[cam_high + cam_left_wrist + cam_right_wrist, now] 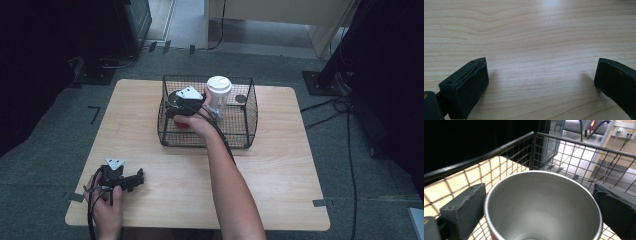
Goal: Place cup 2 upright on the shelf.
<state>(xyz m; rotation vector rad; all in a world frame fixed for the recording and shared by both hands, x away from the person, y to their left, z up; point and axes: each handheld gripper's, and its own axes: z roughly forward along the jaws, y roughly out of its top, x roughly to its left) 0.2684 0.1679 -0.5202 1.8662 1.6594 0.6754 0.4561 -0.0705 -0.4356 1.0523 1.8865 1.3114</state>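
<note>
Right gripper view is showing the right tool [541, 205] standing wide around a steel cup [541, 205] — rigid, slick-walled, likely best gripped across the rim.

The high view looked forward and down over the whole desk [150, 200], the left gripper view sat close above bare wood between its fingers [466, 87], and the right gripper view peered past its fingers [464, 212] into the wire basket [247, 107], which the high view shared.
</note>
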